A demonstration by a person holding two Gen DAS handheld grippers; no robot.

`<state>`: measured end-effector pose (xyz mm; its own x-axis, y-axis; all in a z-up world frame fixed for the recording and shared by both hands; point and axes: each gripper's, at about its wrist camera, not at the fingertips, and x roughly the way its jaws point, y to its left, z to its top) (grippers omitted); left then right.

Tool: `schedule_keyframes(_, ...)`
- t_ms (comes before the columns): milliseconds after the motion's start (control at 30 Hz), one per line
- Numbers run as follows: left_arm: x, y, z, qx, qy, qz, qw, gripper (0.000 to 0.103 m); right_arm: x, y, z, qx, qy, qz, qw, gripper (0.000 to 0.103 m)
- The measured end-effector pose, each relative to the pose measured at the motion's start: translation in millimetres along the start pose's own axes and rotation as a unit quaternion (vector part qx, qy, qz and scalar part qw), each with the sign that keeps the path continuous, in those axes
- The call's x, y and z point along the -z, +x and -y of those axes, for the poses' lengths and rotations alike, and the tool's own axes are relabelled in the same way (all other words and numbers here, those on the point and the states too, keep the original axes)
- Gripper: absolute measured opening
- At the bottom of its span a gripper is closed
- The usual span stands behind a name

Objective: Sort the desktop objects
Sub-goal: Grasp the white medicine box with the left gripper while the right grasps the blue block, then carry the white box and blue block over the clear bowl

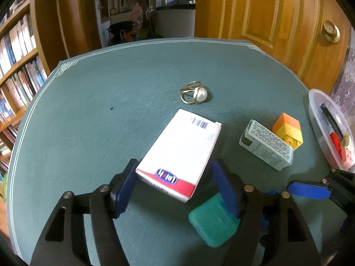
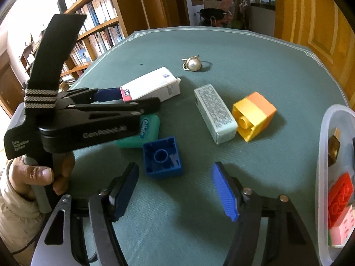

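Left tongs (image 1: 172,184): closed on the near end of the white carton (image 1: 180,153), pads pressed to both long sides; the carton's near end looks raised off the green bench (image 1: 99,102), though I cannot tell if the far end has left it.
Step in hand: pick-up of the white carton, judged from the grip.
Green floss case (image 2: 142,130): lies on the bench just under the left tongs.
Blue brick (image 2: 163,158): near centre, hollow side up, just in front of the right tongs.
Pearl ring (image 1: 195,93): far centre, apart from the rest.
Pale box (image 2: 214,113): right of centre, touching the yellow-orange brick (image 2: 255,116).
Right tongs (image 2: 175,190): wide open, holding nothing.
Clear tub (image 2: 321,146): far right, red brick already inside.
Next move: probably lift clear of the floss case, then carry rightward to the tub or another sorting spot.
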<state>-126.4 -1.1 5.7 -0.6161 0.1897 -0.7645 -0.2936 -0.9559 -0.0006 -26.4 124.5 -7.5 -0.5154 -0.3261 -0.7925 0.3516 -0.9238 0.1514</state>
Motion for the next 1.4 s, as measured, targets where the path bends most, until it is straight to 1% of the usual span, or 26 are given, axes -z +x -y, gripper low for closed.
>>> schedule_keyframes(67,-4.7,5.3,3.5,-0.008,0.009,-0.001,0.9999,0.072,-1.7,0.8,-0.3,0.002,-0.004,0.002,1.000,0.068)
schedule_keyframes(167,-5.9,5.0,4.1,-0.005,0.009,0.002,0.9999,0.072,-3.6,3.7,-0.3,0.006,-0.009,0.005,1.000,0.066)
schedule_keyframes(200,-5.9,4.5,2.9,-0.004,0.007,0.004,1.0000,0.071,-3.2,3.4,0.4,0.008,-0.011,0.006,1.000,0.065)
schedule_keyframes(233,-5.8,4.0,1.9,-0.007,0.005,0.005,0.9999,0.067,-2.9,2.9,0.8,0.009,-0.012,0.007,1.000,0.063)
schedule_keyframes(267,-6.0,3.8,1.2,-0.006,0.002,0.007,1.0000,0.067,-4.0,4.1,0.4,0.010,-0.013,0.007,1.000,0.061)
schedule_keyframes(367,-4.7,0.9,-1.6,-0.006,-0.005,0.011,0.9999,0.062,-5.6,7.0,-1.0,0.017,-0.018,0.012,1.000,0.050)
schedule_keyframes(433,-3.1,-2.1,-3.1,-0.005,-0.010,0.015,0.9998,0.060,-2.5,4.7,-0.5,0.024,-0.022,0.014,0.999,0.036)
schedule_keyframes(500,-1.5,-6.3,-3.7,-0.004,-0.016,0.021,0.9996,0.059,-0.2,3.0,1.8,0.026,-0.022,0.016,0.999,0.036)
schedule_keyframes(733,0.9,-19.3,-8.1,-0.008,-0.030,0.035,0.9989,0.056,1.3,-9.2,12.2,0.010,0.010,0.023,1.000,0.036)
schedule_keyframes(967,6.1,-32.9,-11.0,-0.008,-0.046,0.042,0.9980,0.051,5.0,-38.6,27.7,0.021,0.030,0.047,0.998,0.035)
schedule_keyframes(1200,11.0,-46.1,-6.1,-0.012,-0.051,0.051,0.9973,0.050,9.2,-66.2,48.3,0.036,0.053,0.070,0.995,0.035)
schedule_keyframes(1400,5.5,-59.8,6.5,-0.009,-0.045,0.062,0.9970,0.050,9.0,-82.4,67.2,0.049,0.070,0.083,0.993,0.035)
